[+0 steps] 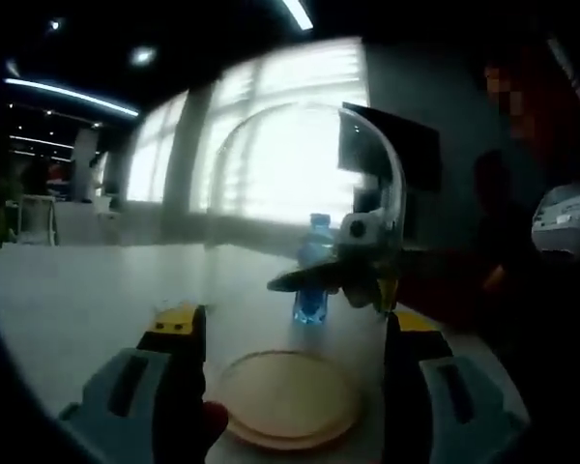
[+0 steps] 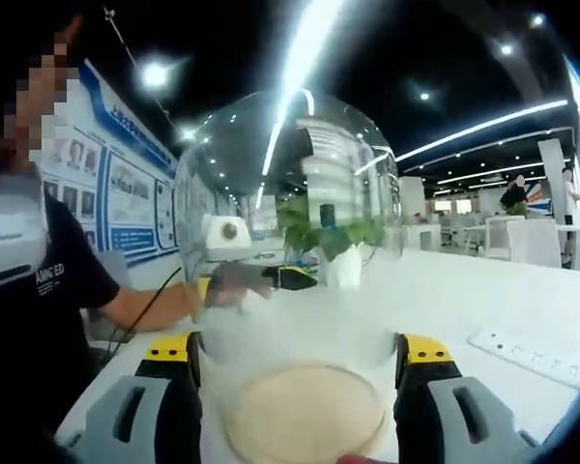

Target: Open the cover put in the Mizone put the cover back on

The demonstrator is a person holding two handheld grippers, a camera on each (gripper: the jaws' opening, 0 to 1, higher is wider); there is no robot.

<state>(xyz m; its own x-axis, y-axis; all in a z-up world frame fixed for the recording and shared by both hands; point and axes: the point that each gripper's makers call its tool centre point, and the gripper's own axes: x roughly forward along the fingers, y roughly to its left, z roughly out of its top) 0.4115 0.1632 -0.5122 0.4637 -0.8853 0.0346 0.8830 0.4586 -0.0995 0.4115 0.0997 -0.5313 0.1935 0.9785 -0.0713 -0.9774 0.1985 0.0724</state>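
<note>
A clear glass dome cover (image 1: 271, 174) (image 2: 271, 184) hangs just above a round wooden base (image 1: 285, 401) (image 2: 304, 416) on the white table (image 1: 77, 290). My left gripper (image 1: 290, 319) has its jaws wide apart, with the cover's lower wall between the tips. My right gripper (image 2: 298, 340) spans the cover the same way. Through the glass each view shows the other gripper: the right one (image 1: 280, 283), the left one (image 2: 304, 278). A blue Mizone bottle (image 1: 313, 266) stands upright on the table beyond the base, outside the cover.
A person in a dark shirt (image 2: 39, 290) stands close at the table's edge, one arm reaching in. A potted plant (image 2: 333, 237) stands behind the cover. A flat white strip (image 2: 532, 353) lies on the table to the right. Chairs and desks are far back.
</note>
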